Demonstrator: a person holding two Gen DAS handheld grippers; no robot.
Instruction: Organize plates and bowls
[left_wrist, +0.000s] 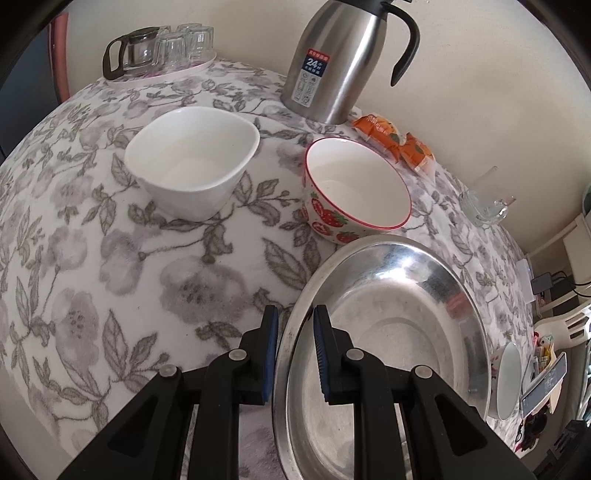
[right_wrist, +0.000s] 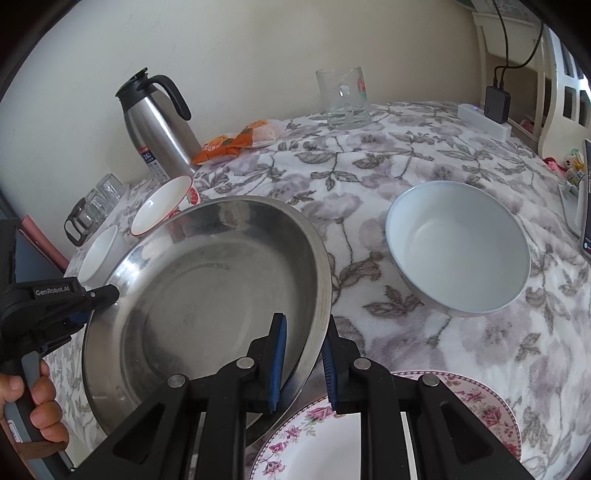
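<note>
A wide steel basin (left_wrist: 388, 332) (right_wrist: 207, 302) is held by its rim from two sides. My left gripper (left_wrist: 295, 347) is shut on the basin's left rim, and its fingertips (right_wrist: 107, 293) also show in the right wrist view. My right gripper (right_wrist: 304, 358) is shut on the right rim, one pad inside the wall and one outside. Beyond the basin stand a white square bowl (left_wrist: 192, 158) (right_wrist: 99, 254) and a strawberry-patterned bowl (left_wrist: 354, 184) (right_wrist: 162, 206). To the right a pale round bowl (right_wrist: 458, 247) sits empty. A floral plate (right_wrist: 480, 402) lies under my right gripper, partly hidden.
A steel thermos jug (left_wrist: 332, 62) (right_wrist: 155, 129) and orange snack packets (left_wrist: 395, 144) (right_wrist: 236, 142) stand near the wall. A tray of glasses (left_wrist: 166, 48) is at the far left corner. A glass mug (right_wrist: 345, 99) and a charger (right_wrist: 495, 107) sit at the far right. A hand (right_wrist: 40, 406) holds the left gripper's handle.
</note>
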